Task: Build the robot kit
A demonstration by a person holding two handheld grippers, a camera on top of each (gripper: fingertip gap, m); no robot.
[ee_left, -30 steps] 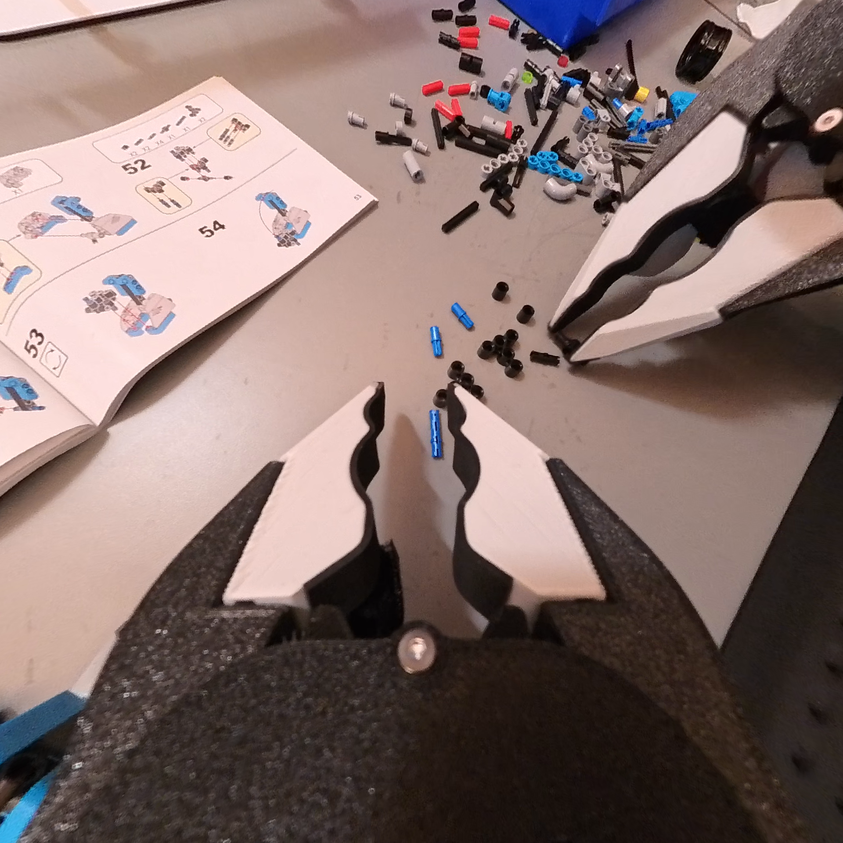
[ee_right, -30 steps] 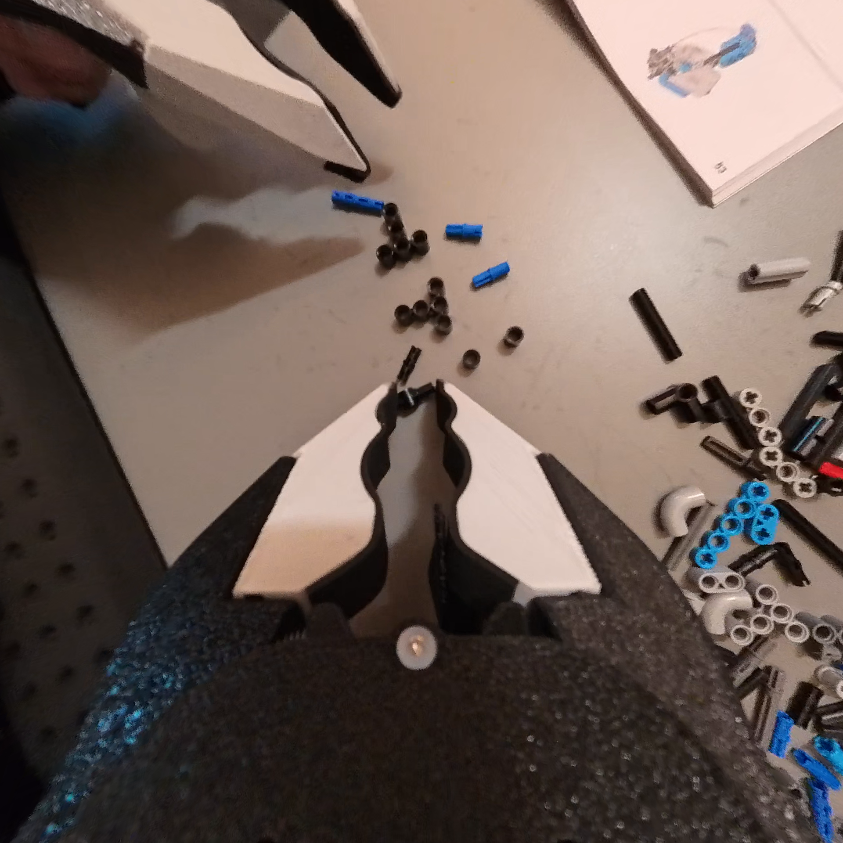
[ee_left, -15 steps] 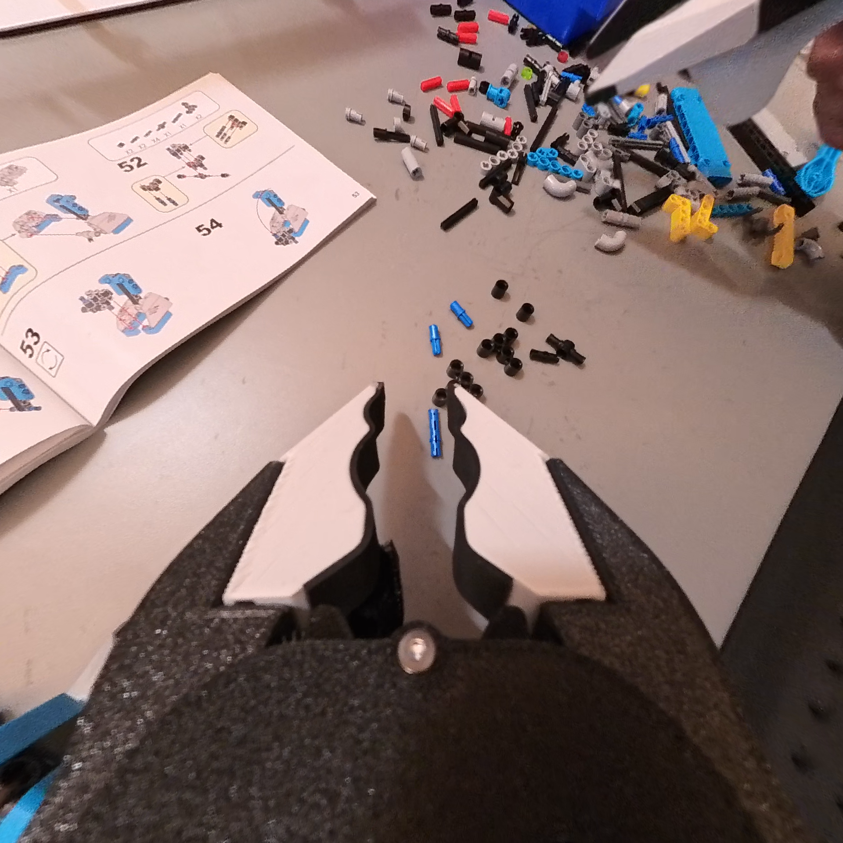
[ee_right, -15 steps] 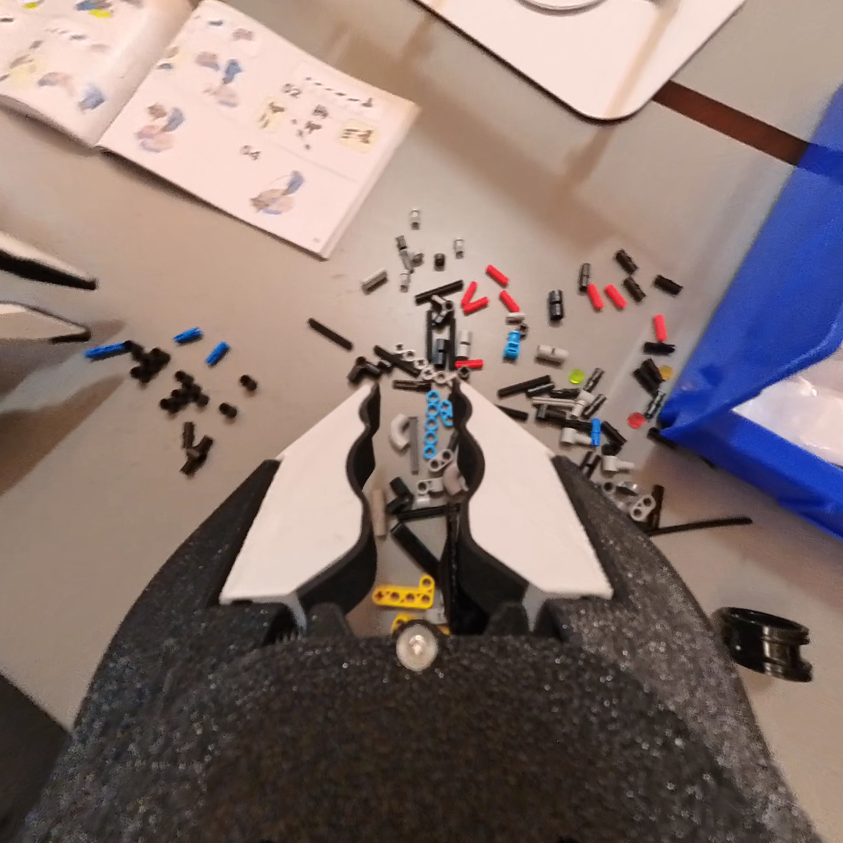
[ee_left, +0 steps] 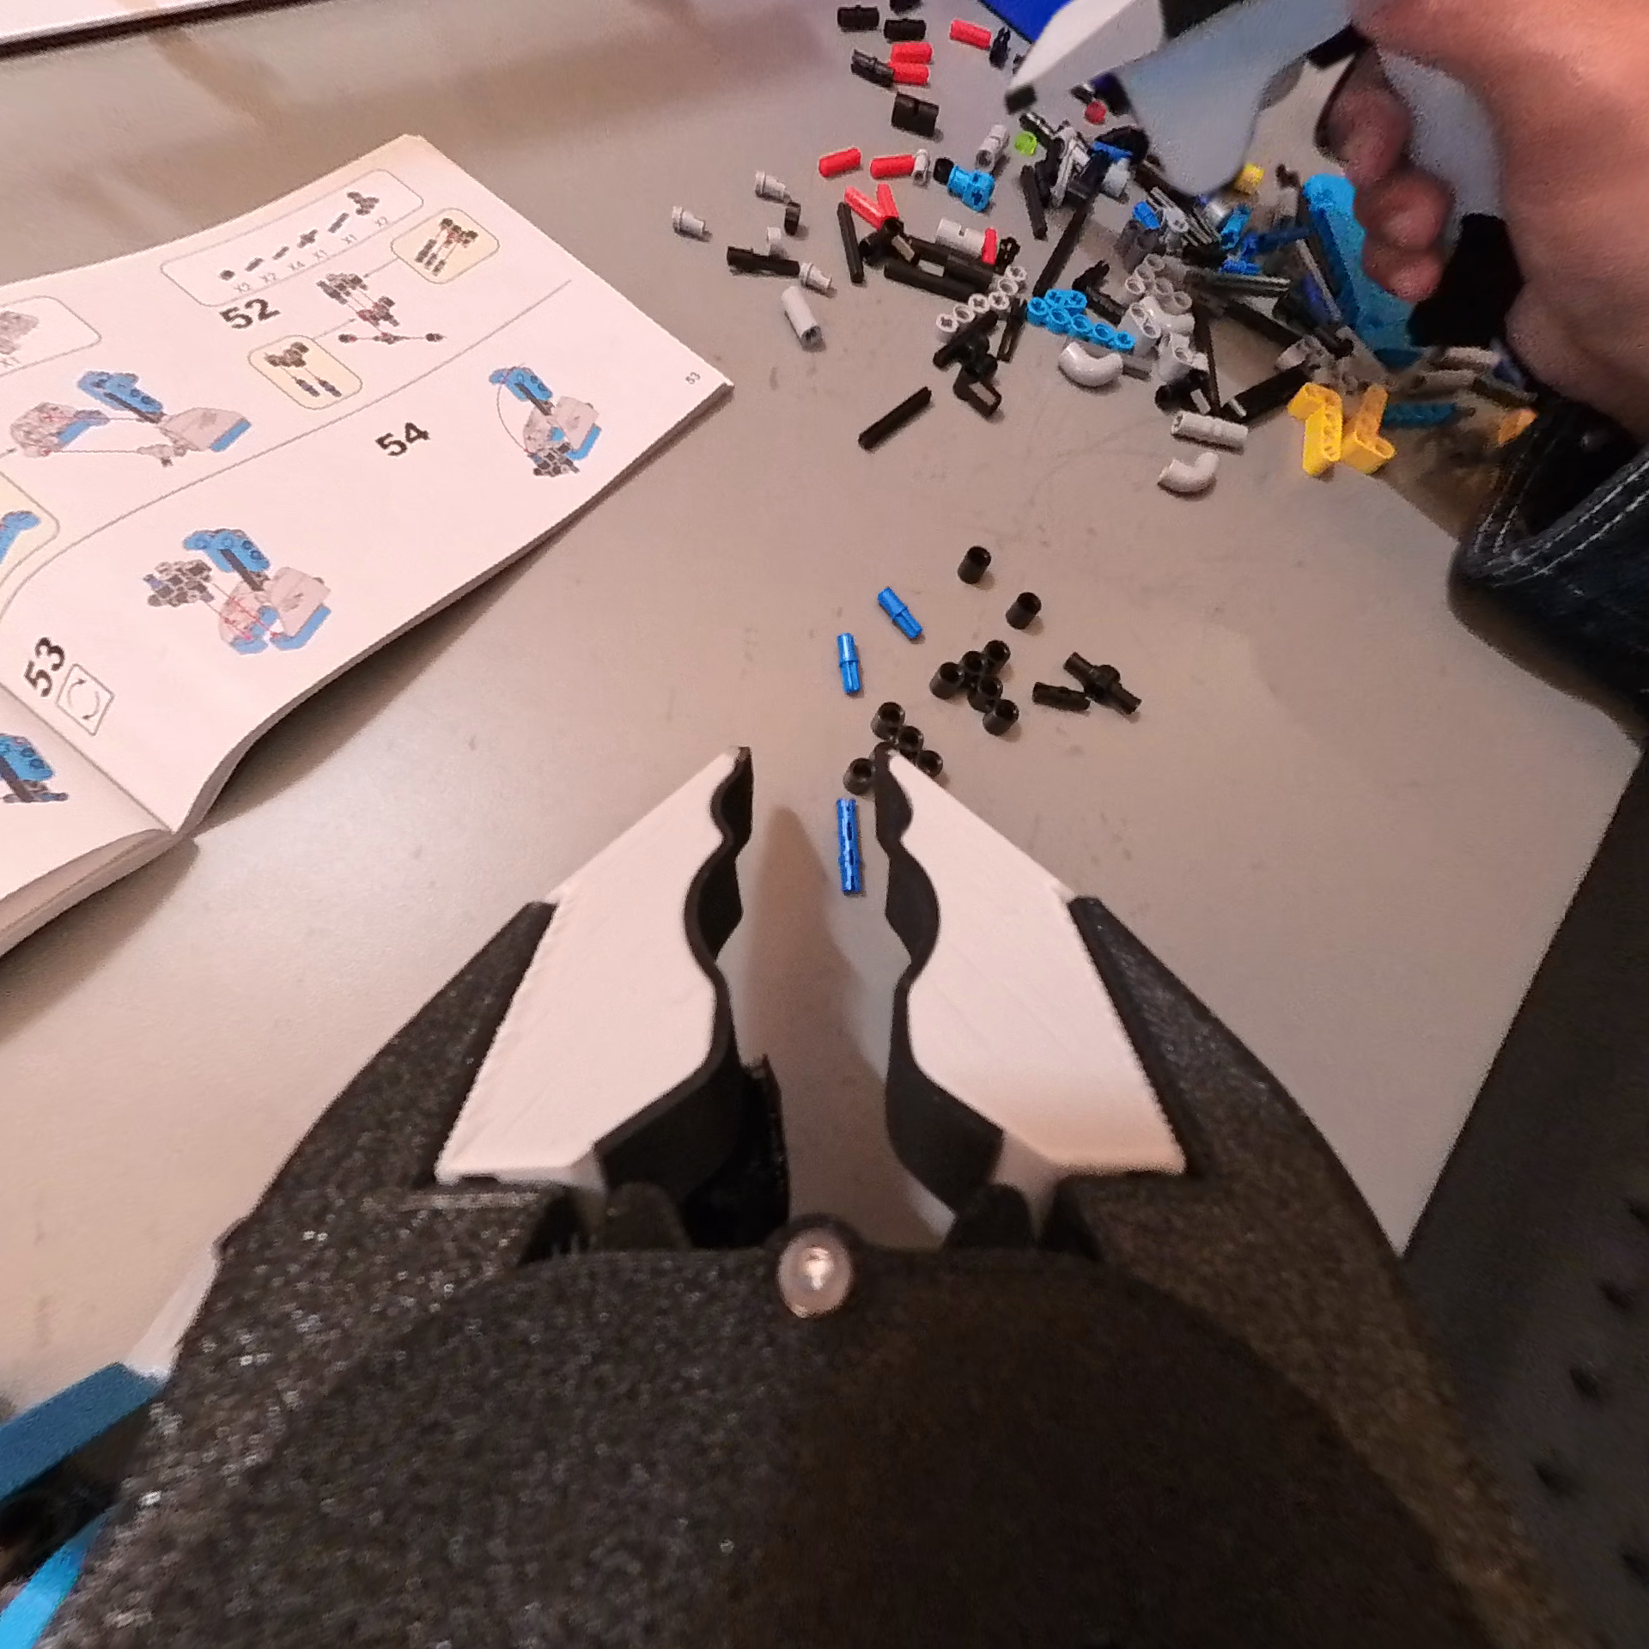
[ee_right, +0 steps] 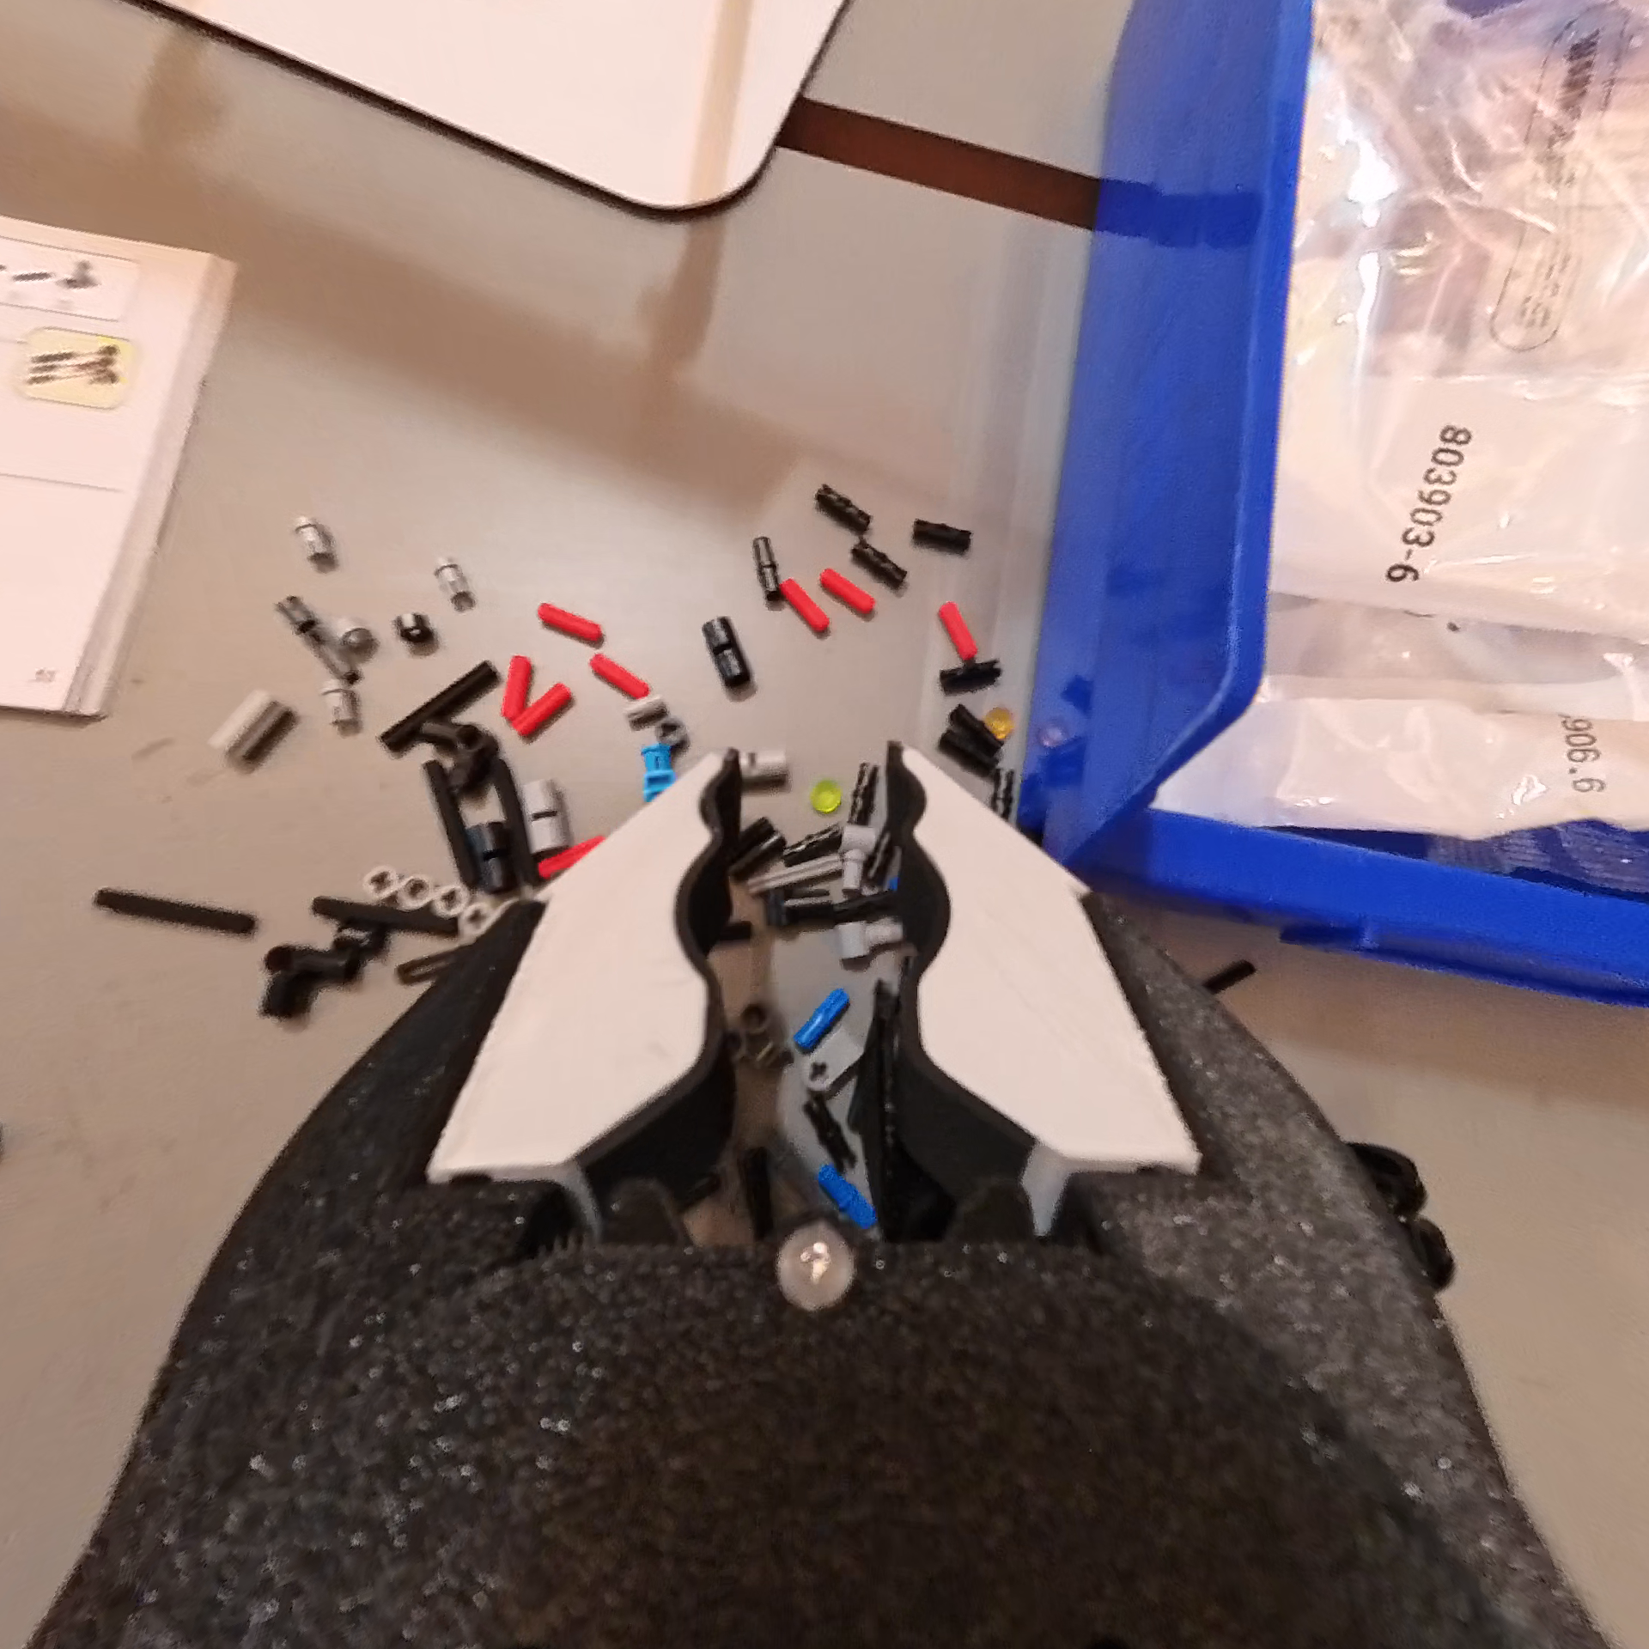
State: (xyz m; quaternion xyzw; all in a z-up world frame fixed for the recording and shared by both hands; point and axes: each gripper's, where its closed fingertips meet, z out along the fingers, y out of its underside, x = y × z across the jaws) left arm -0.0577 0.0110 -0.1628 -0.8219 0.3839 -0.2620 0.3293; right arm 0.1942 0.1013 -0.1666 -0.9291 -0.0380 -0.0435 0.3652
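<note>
Hovering: left tool (ee_left: 812,758) agape over blue pin (ee_left: 848,845) | right tool (ee_right: 812,758) agape above loose parts (ee_right: 830,874)

Left gripper (ee_left: 812,758): body of coarse, matt black foam-like grain; fingers (ee_left: 625,981) of smooth matt white plastic, lined with black; screw (ee_left: 810,1278) of shiny metal. Table (ee_left: 1160,892): smooth matt grey, faintly scuffed. Booklet (ee_left: 294,500) at 10 o'clock: matt white paper. Small parts (ee_left: 973,683) at 12 o'clock: hard, glossy plastic. Right wrist view: bin (ee_right: 1169,535) at 2 o'clock of glossy blue plastic; bags (ee_right: 1463,446) inside of clear, crinkled, shiny film.
</note>
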